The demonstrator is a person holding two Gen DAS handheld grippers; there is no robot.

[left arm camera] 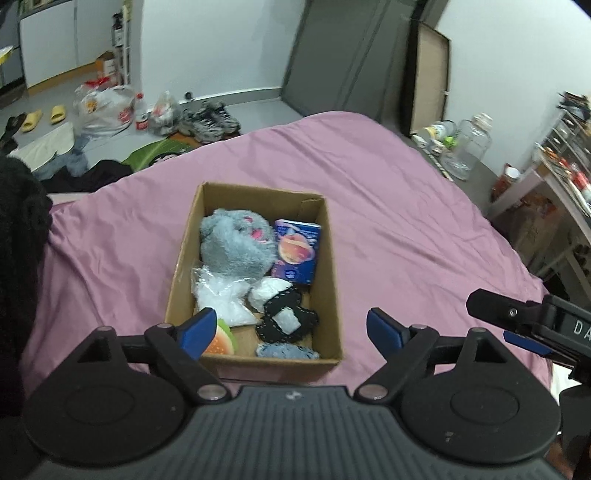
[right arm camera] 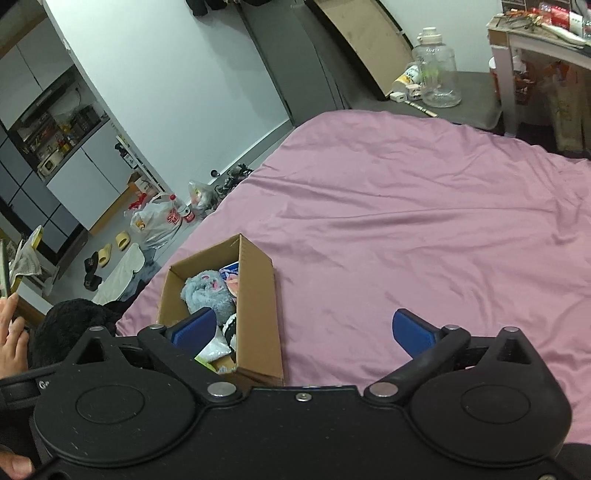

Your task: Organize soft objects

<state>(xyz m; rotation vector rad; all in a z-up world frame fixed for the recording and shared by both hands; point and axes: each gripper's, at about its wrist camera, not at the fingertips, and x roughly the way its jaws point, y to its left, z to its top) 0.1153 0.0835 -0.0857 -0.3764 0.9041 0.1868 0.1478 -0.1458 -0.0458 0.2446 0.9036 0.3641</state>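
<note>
A cardboard box (left arm camera: 328, 280) sits on the pink bed (left arm camera: 406, 221). It holds a grey plush toy (left arm camera: 236, 243), a blue tissue pack (left arm camera: 297, 251), white bagged items (left arm camera: 218, 299), a black crocheted piece (left arm camera: 286, 321), a watermelon-slice toy (left arm camera: 221, 343) and a small grey-blue item (left arm camera: 286, 350). My left gripper (left arm camera: 291, 330) is open and empty just above the box's near end. My right gripper (right arm camera: 301, 328) is open and empty over the bed, right of the box (right arm camera: 258, 295); the plush (right arm camera: 207, 291) shows inside. The right gripper also shows in the left wrist view (left arm camera: 532, 321).
The floor beyond the bed holds plastic bags (left arm camera: 107, 107), shoes (left arm camera: 210, 118), yellow slippers (left arm camera: 40, 116) and clothes. A clear water jug (right arm camera: 437, 72) stands on a dark surface at the bed's far corner. A cluttered desk (right arm camera: 543, 33) is at the right. A black fuzzy sleeve (left arm camera: 18, 240) is at left.
</note>
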